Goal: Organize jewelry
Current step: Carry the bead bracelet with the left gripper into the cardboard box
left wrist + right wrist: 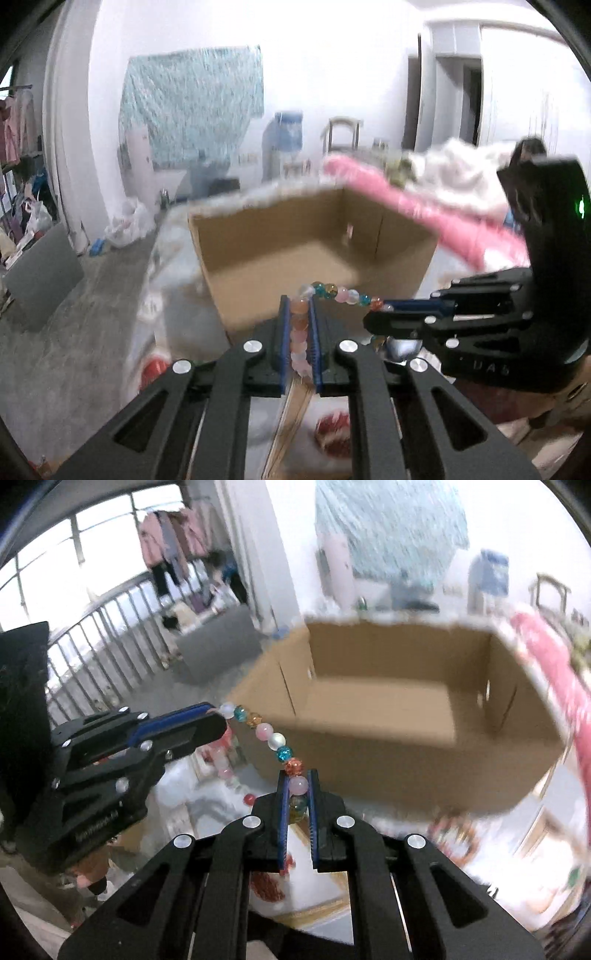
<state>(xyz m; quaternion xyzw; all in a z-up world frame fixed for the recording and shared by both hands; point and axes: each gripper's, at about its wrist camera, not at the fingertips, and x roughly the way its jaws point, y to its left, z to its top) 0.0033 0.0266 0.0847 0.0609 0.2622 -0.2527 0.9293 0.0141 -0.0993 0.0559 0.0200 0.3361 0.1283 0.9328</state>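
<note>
A beaded bracelet (341, 293) of pink, teal, amber and clear beads is stretched in the air between both grippers. My left gripper (299, 301) is shut on one end of it. My right gripper (373, 314) comes in from the right and is shut on the other end. In the right wrist view the bracelet (273, 738) runs from my right gripper (297, 775) up left to my left gripper (218, 716). An open cardboard box (314, 243) stands just behind the bracelet; it looks empty in the right wrist view (388, 709).
A pink towel (424, 214) and white cloth (465, 177) lie at the box's right rim. A patterned table cover (173, 306) lies under the box. A railing (110, 638) and hanging clothes (173, 539) stand at the far left. Grey floor (74, 314) lies beyond the table.
</note>
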